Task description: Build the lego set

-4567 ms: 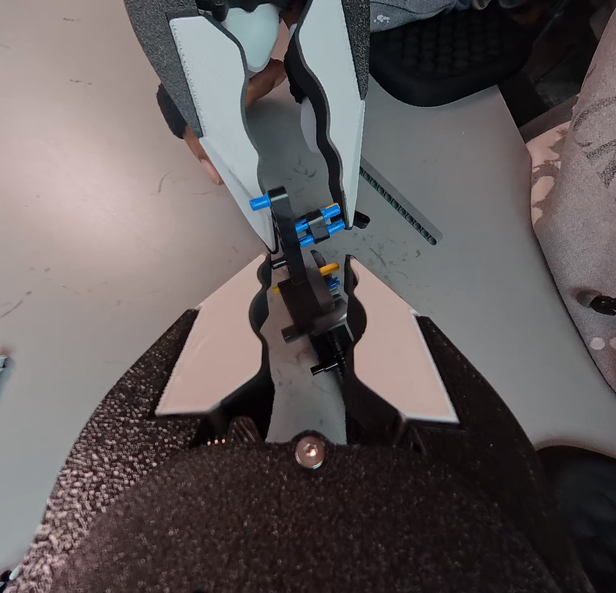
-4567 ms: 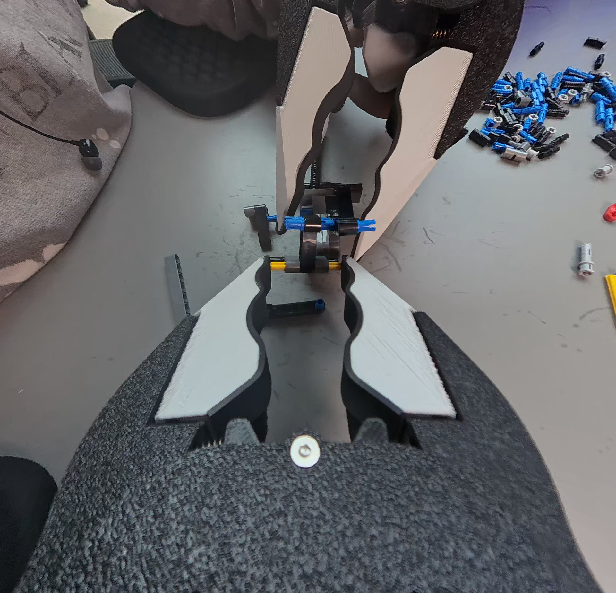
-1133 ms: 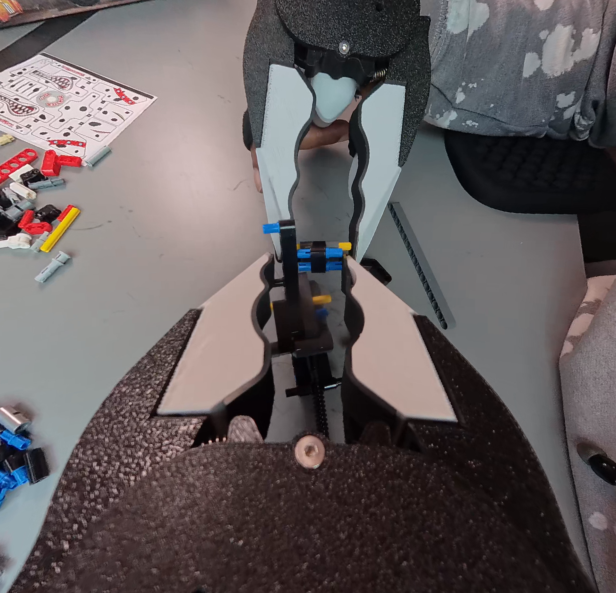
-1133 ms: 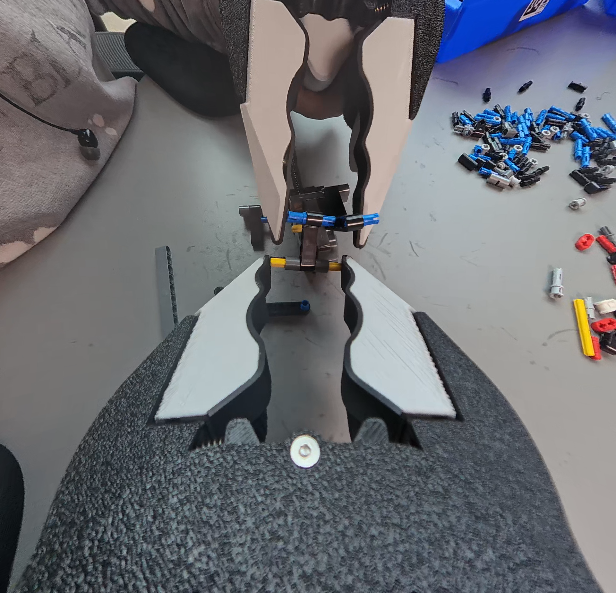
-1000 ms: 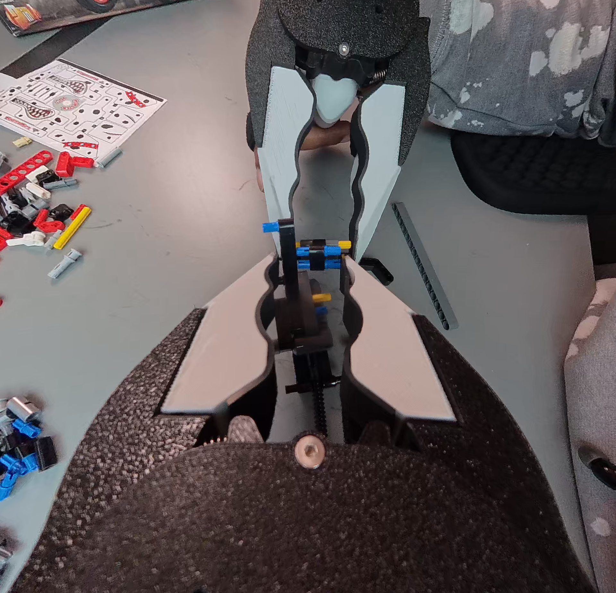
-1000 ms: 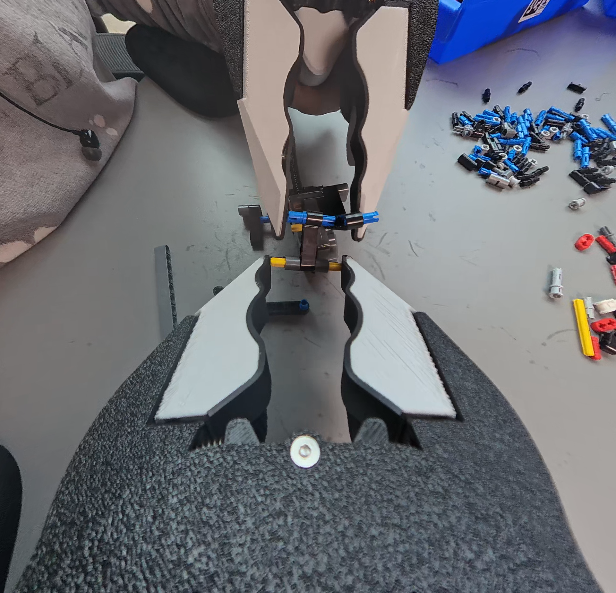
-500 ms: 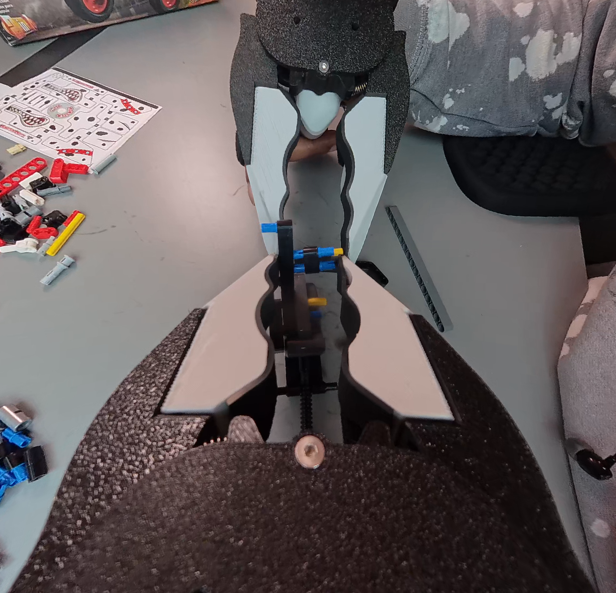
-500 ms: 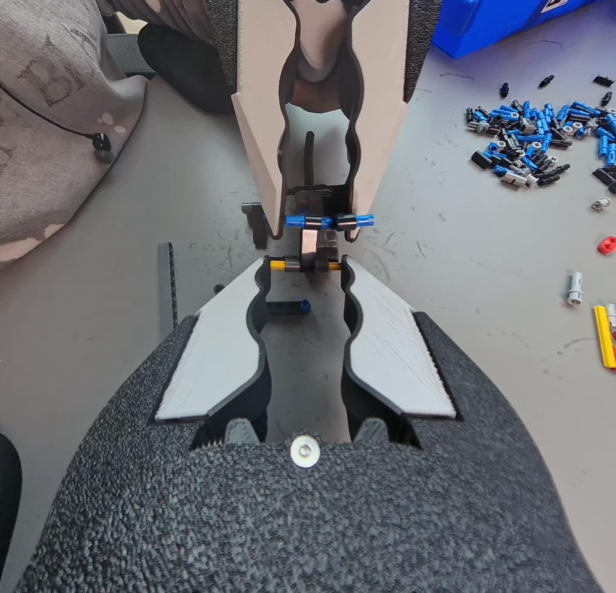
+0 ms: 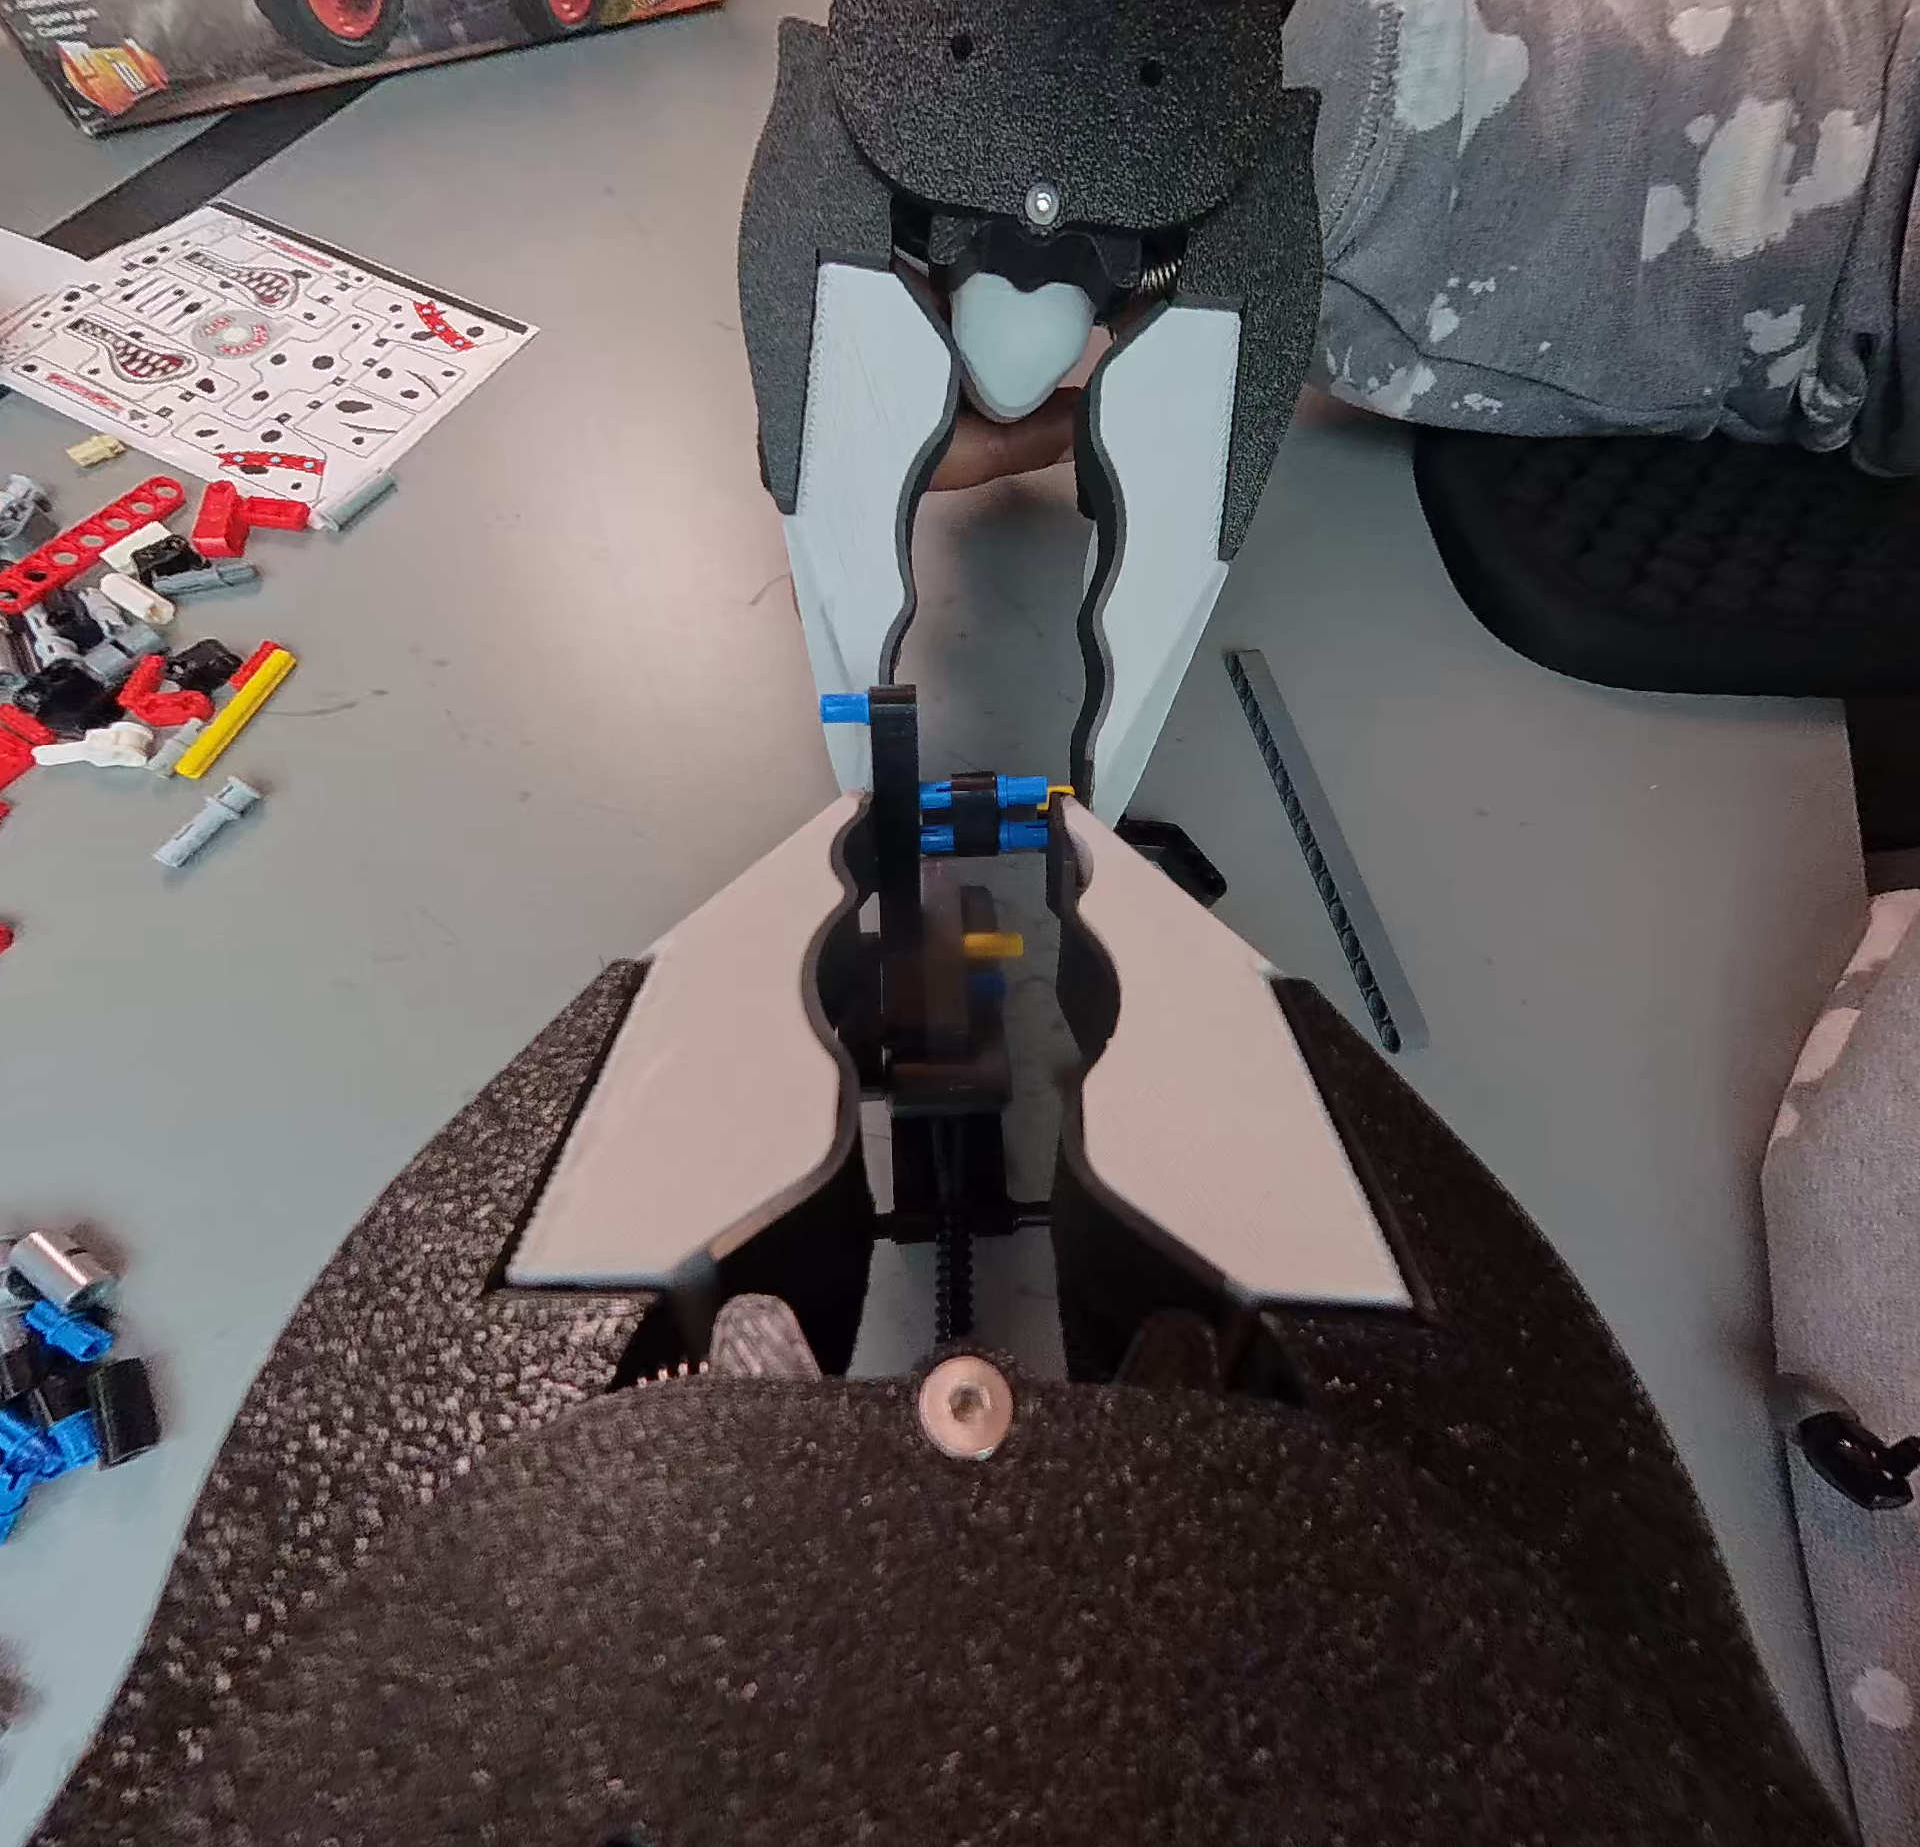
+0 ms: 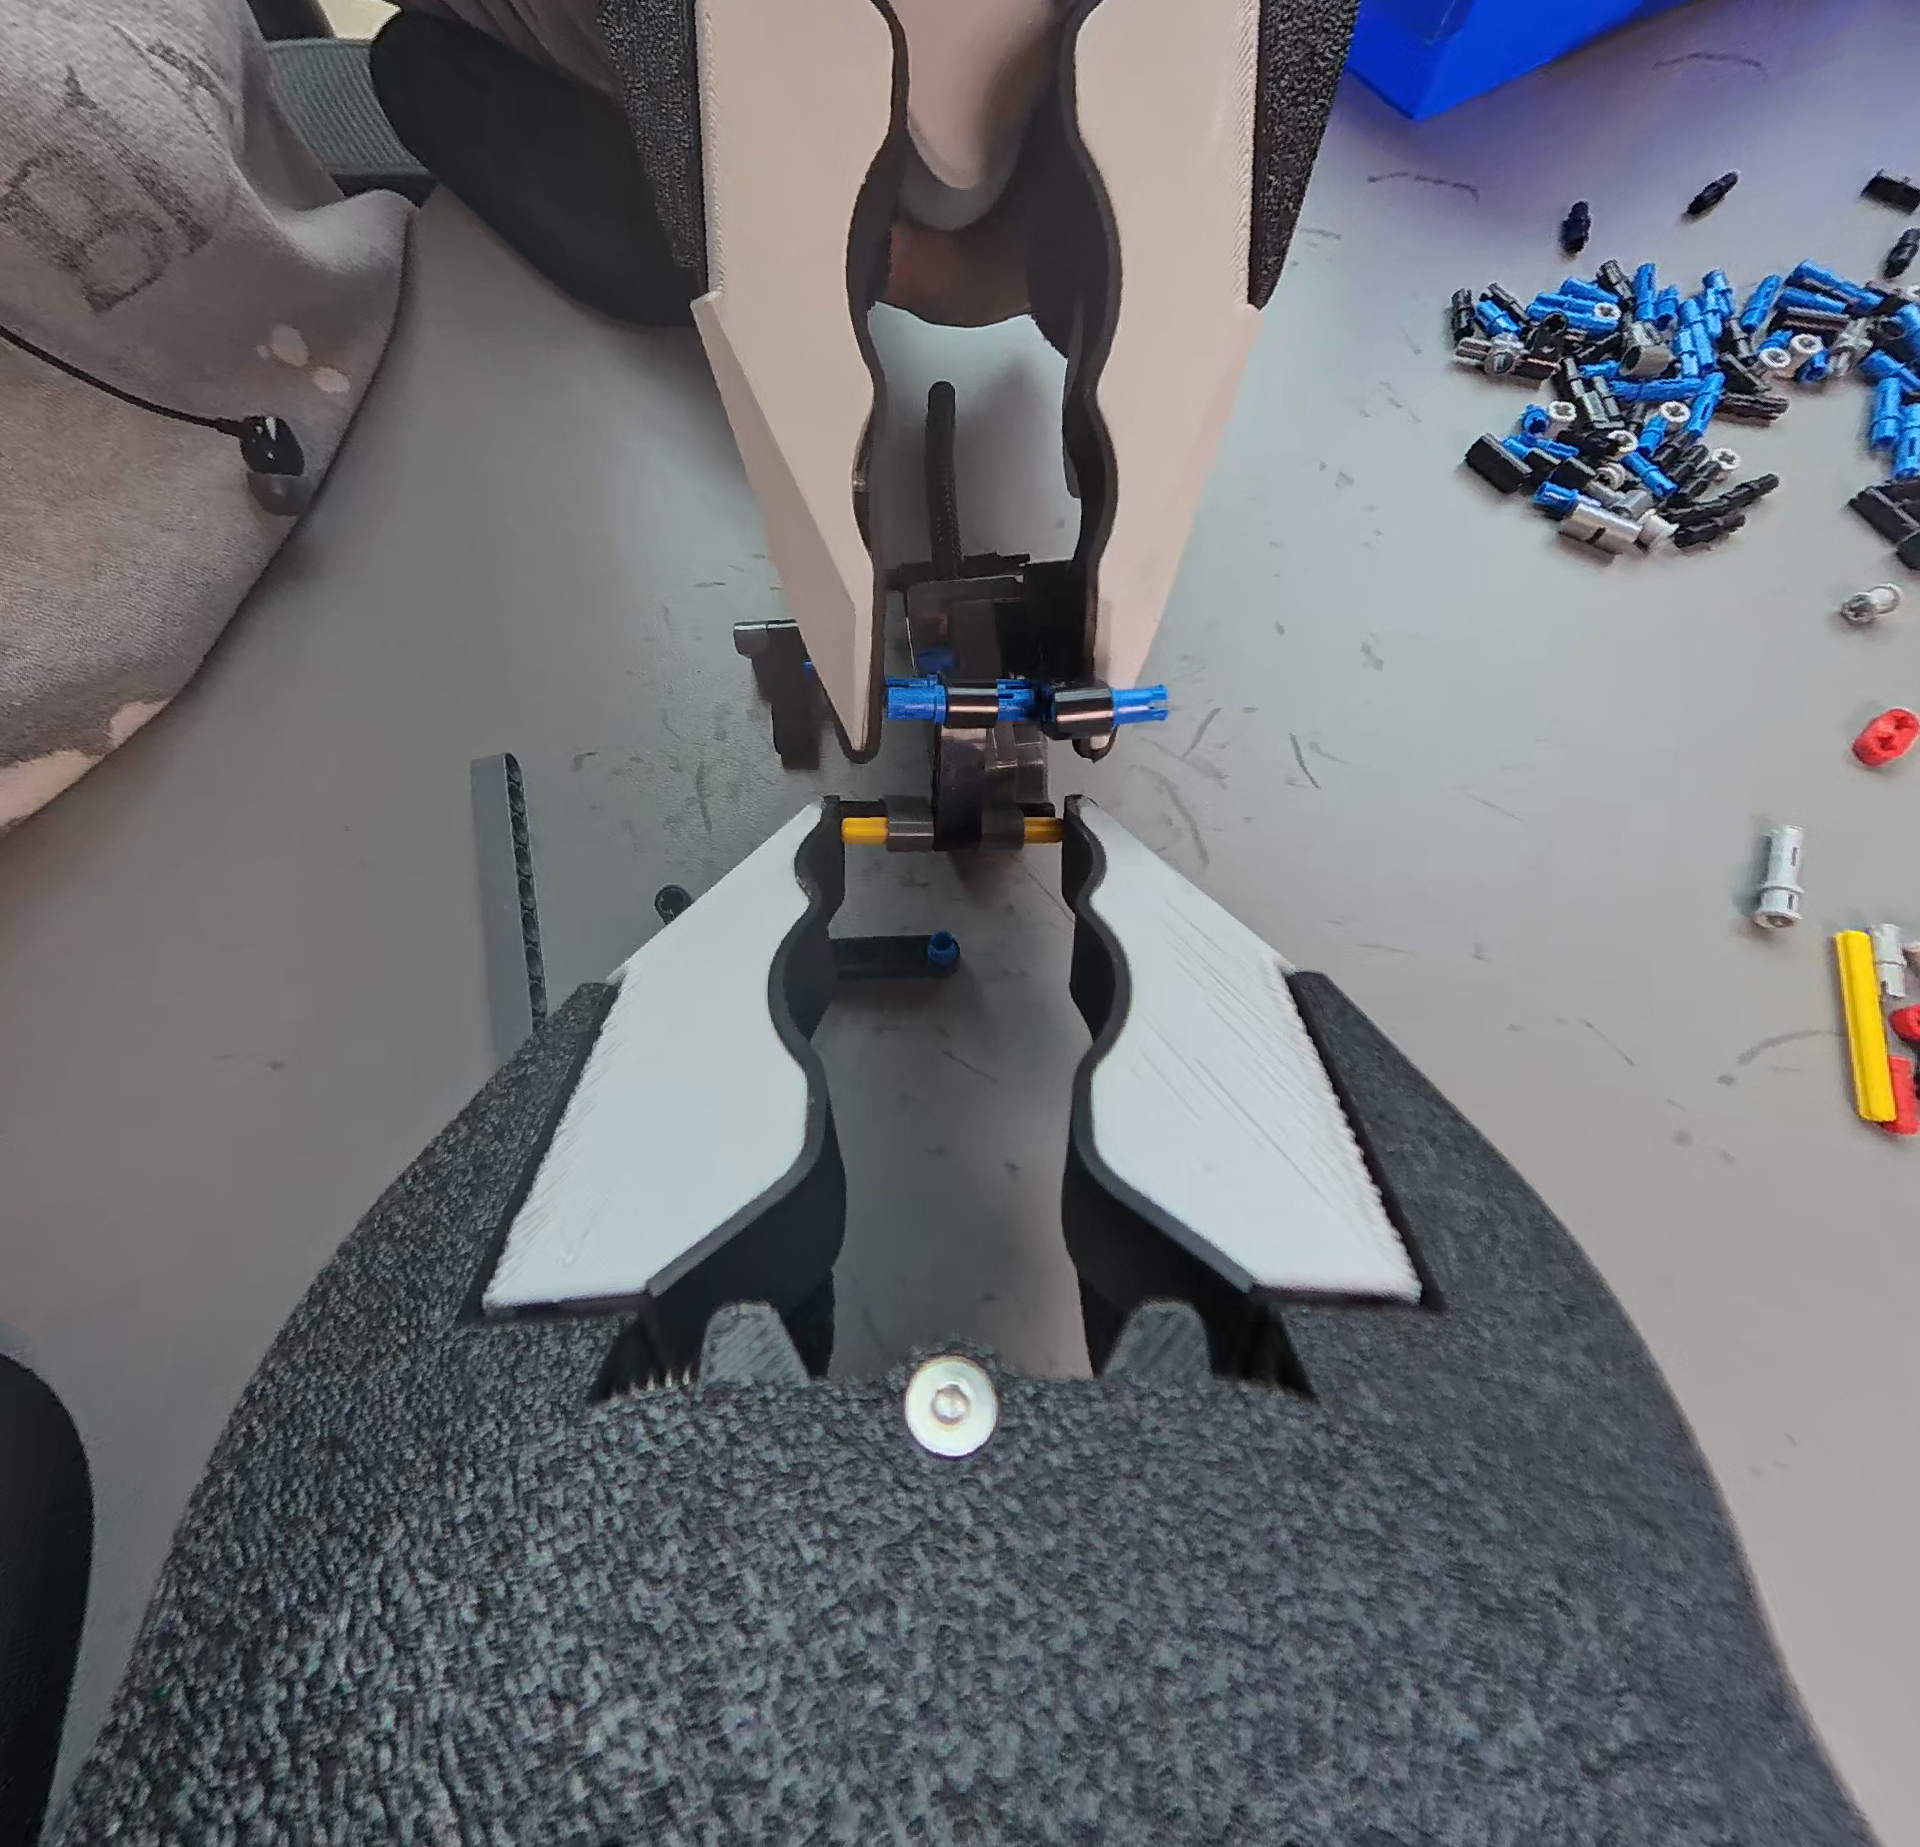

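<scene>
Black plastic makes up most of the small lego assembly (image 9: 914,976) that we hold between both tools above the grey table (image 9: 540,758). Our left gripper (image 9: 951,821) is narrowed around its dark body, the fingers pressing its flanks, and a black toothed rod runs back from it toward six o'clock between them. Our right gripper (image 10: 951,821) meets the piece from the opposite side, its tips set at the two ends of the yellow axle (image 10: 951,829); the jaws stand fairly narrow, yet we cannot tell from these views whether they truly pinch the axle or merely bracket it.

Blue pins (image 10: 1023,701) cross the assembly just beyond, toward twelve o'clock in the right wrist view. Loose parts lie at nine o'clock of the left view, a red, yellow and black pile (image 9: 114,644) with the sticker sheet (image 9: 249,343) behind it. A grey beam (image 9: 1320,852) rests at three o'clock, and a heap of blue and black pins (image 10: 1704,405) sits at two o'clock in the right view.

We judge the assembly light and stiff, but its joints are only friction fits, so a twist could pop a pin loose. Smooth plastic may slip in hard fingers. The flat sides of the dark body look like the safest hold, rather than the thin axle or pin ends.
</scene>
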